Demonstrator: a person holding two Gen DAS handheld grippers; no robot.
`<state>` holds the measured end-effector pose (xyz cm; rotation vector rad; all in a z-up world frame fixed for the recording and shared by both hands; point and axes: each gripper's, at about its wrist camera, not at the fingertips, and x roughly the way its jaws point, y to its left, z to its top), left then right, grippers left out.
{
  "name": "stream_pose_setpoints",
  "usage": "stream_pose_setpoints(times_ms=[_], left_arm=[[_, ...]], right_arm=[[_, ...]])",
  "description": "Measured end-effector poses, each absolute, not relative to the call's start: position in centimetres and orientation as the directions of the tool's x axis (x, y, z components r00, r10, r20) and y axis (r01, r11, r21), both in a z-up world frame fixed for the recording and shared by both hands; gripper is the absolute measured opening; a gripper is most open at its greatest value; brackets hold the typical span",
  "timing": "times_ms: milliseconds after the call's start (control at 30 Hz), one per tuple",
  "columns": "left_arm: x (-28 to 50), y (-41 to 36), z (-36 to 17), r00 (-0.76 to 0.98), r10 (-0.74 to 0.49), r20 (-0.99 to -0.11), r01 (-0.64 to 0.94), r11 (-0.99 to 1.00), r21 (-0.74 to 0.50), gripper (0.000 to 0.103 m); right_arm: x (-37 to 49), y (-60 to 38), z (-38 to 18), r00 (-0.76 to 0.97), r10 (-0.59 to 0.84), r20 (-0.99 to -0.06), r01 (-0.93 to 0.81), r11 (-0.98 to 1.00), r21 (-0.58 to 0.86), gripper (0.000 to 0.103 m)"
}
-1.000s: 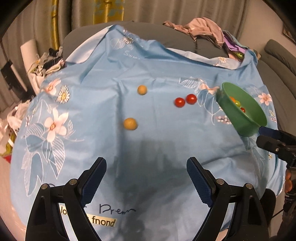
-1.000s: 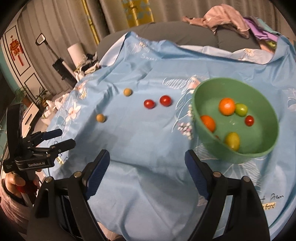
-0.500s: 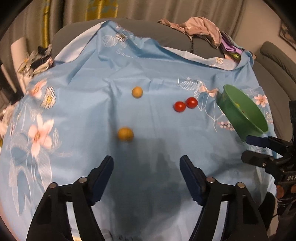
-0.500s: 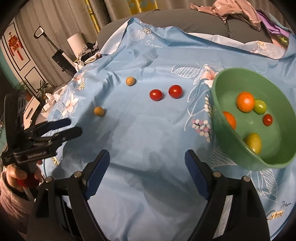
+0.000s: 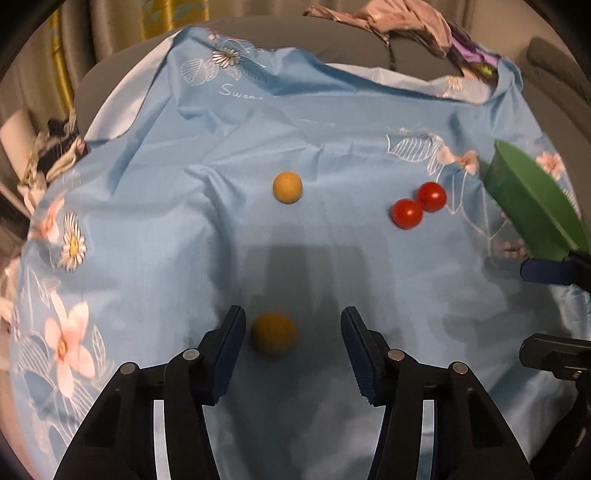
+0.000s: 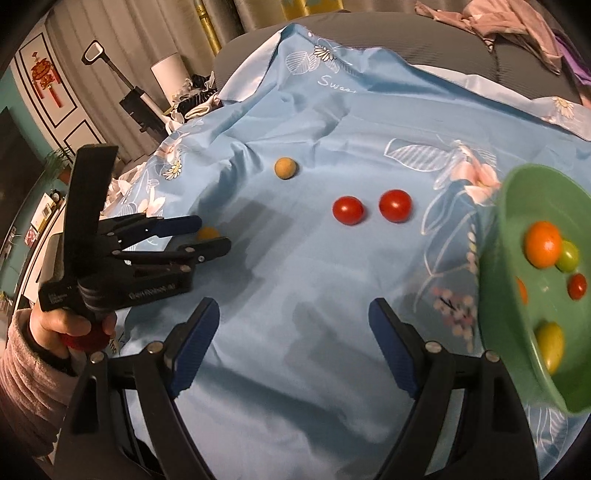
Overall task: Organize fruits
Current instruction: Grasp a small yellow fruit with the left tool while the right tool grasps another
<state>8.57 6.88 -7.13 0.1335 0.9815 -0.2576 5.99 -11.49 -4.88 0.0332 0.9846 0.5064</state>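
A yellow-orange fruit [image 5: 273,338] lies on the blue flowered cloth [image 5: 332,122] between the fingers of my left gripper [image 5: 291,317]. Its jaws are closing, and the pads stand apart from the fruit on both sides. The right wrist view shows the same left gripper [image 6: 212,234] around that fruit [image 6: 208,232]. Farther back lie a second yellow fruit [image 5: 287,187] and two red tomatoes [image 5: 406,213] [image 5: 431,196]. The green bowl [image 6: 495,295] at the right holds several fruits, among them an orange one [image 6: 543,243]. My right gripper [image 6: 293,308] is open over bare cloth, left of the bowl.
A heap of clothes [image 5: 399,22] lies on the grey sofa behind the cloth. Curtains hang at the back, and clutter sits off the cloth's left edge [image 6: 192,99]. A sleeved hand [image 6: 55,328] holds the left gripper's handle.
My left gripper has moved forward and down until the near yellow fruit lies between its fingers, and its jaws have narrowed. The right gripper has moved forward and left, so the bowl now sits at its right edge.
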Motion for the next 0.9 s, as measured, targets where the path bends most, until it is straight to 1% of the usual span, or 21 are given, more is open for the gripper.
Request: stream_pose_setpoints(times_ms=[33,100,133,167,200,300,400,467,600,667,733,833,867,900], left_arm=[[8.7,6.6,-7.4,0.526,-0.135,-0.840,0.278,0.960,0.019,0.042],[8.7,6.5,-7.6,0.531,-0.113,-0.840,0.285,0.957,0.051,0.039],[8.7,6.7,-7.7,0.524,-0.118,-0.844,0.289,0.956,0.045,0.035],[8.8,6.9,-8.0,0.508,-0.126,-0.852,0.290,0.957,0.031,0.028],[8.7,7.2,-8.2,0.502,-0.137,-0.854,0.296,0.955,0.021,0.028],[8.1,7.0,-8.2,0.515,-0.139,-0.846,0.325,0.945,0.042,0.028],[8.5,8.1,-7.9,0.521,-0.210,-0.827,0.309,0.950,-0.047,0.028],[8.9,8.9,-7.5,0.522,-0.256,-0.813,0.289,0.951,-0.114,0.028],[8.6,10.1,-5.1,0.588,-0.286,-0.757,0.267,0.952,-0.151,0.028],[8.7,10.9,-4.2,0.615,-0.287,-0.734,0.249,0.954,-0.165,0.028],[9.0,11.3,-3.8,0.628,-0.277,-0.727,0.233,0.959,-0.163,0.028],[9.7,12.2,-4.1,0.636,-0.249,-0.731,0.202,0.967,-0.154,0.028],[9.9,12.5,-4.2,0.635,-0.251,-0.730,0.194,0.967,-0.164,0.028],[10.0,12.7,-4.3,0.636,-0.254,-0.729,0.188,0.967,-0.172,0.028]], right_arm=[[6.3,-11.3,-5.0,0.446,0.424,-0.788,-0.397,0.883,0.250,0.084],[6.8,-10.9,-5.0,0.446,0.424,-0.788,-0.403,0.881,0.246,0.083],[7.2,-10.8,-5.1,0.447,0.425,-0.788,-0.407,0.880,0.244,0.083],[7.5,-10.6,-5.2,0.445,0.425,-0.788,-0.408,0.880,0.244,0.083],[8.0,-10.5,-5.2,0.442,0.426,-0.789,-0.408,0.879,0.246,0.083],[9.5,-10.1,-5.5,0.427,0.437,-0.791,-0.405,0.875,0.265,0.082],[10.9,-9.2,-5.6,0.421,0.448,-0.789,-0.414,0.869,0.272,0.082],[11.8,-8.3,-5.6,0.417,0.457,-0.786,-0.430,0.861,0.273,0.080],[14.7,-5.9,-5.4,0.422,0.468,-0.777,-0.461,0.848,0.260,0.077],[16.4,-4.7,-5.7,0.428,0.450,-0.784,-0.462,0.854,0.238,0.076],[18.2,-3.4,-6.1,0.433,0.429,-0.793,-0.465,0.860,0.212,0.072],[20.6,-1.8,-7.2,0.434,0.394,-0.810,-0.451,0.874,0.184,0.062],[21.1,-1.5,-7.5,0.433,0.386,-0.814,-0.448,0.876,0.178,0.059],[21.6,-1.1,-7.9,0.431,0.376,-0.821,-0.445,0.879,0.169,0.051]])
